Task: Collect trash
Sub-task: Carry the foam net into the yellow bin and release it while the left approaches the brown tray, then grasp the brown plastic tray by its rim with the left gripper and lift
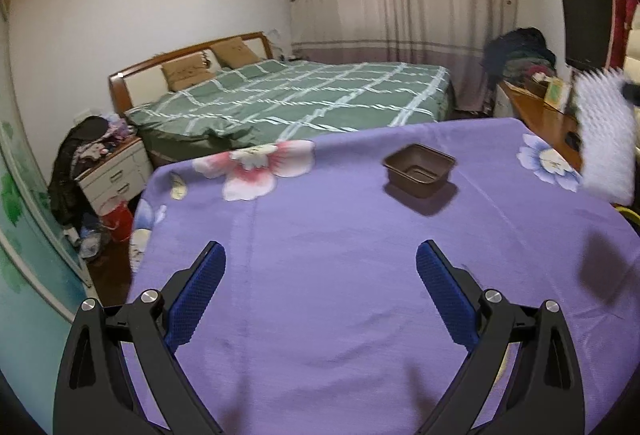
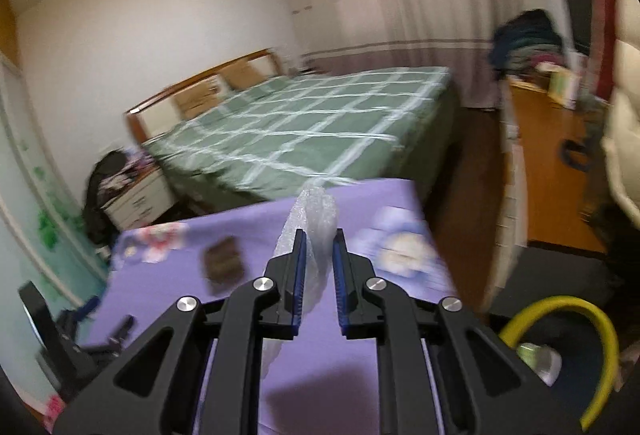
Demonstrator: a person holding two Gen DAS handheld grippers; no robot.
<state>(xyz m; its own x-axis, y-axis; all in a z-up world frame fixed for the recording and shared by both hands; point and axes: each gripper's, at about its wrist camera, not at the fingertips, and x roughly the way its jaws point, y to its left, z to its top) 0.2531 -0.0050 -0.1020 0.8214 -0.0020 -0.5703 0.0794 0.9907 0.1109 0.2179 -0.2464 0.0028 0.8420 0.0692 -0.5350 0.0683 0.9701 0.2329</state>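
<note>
Bubble wrap [image 2: 316,231] apparently pinched between right tongs [image 2: 319,235], above purple cloth [image 2: 360,375].

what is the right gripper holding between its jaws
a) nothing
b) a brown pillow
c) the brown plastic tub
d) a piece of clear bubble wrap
d: in the right wrist view the right gripper has its jaws closed on a crumpled piece of clear bubble wrap, while the brown plastic tub sits apart on the purple floral blanket.
</note>
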